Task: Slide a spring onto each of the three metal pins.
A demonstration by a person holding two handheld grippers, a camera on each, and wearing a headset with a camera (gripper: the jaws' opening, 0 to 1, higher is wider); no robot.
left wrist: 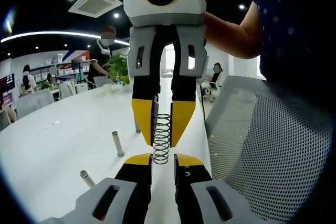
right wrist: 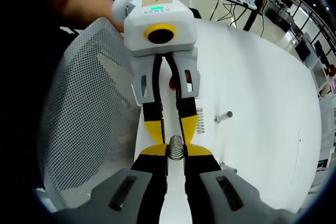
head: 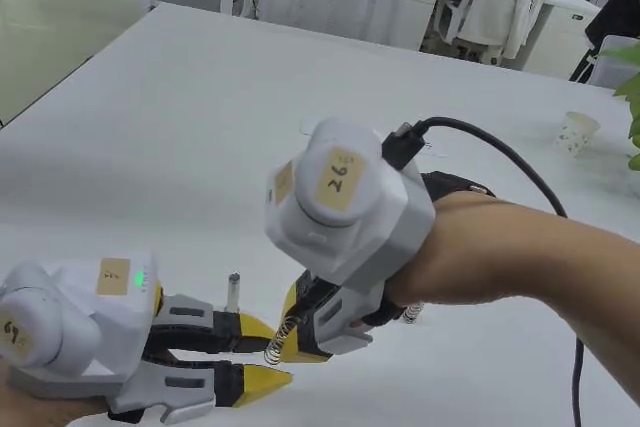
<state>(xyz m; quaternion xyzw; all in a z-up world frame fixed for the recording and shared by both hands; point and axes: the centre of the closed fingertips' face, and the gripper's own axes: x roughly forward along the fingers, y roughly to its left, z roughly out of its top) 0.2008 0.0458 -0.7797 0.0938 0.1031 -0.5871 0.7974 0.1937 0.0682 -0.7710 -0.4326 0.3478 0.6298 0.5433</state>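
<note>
Spring [left wrist: 161, 137] sat clamped in the right hand-held gripper [left wrist: 161, 123], its long axis running down toward the left hand-held gripper [left wrist: 163, 161], whose jaws stood slightly apart around the free lower end. The nearest pin [head: 233, 292] stood upright on the white worktop [left wrist: 52, 145] — just beside both sets of tips, off to one side of the spring, not lined up with its bore. A second spring [right wrist: 199, 120] lay loose on the worktop.

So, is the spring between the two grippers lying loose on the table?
No, the spring is clamped between the right gripper's yellow tips, above the table.
</note>
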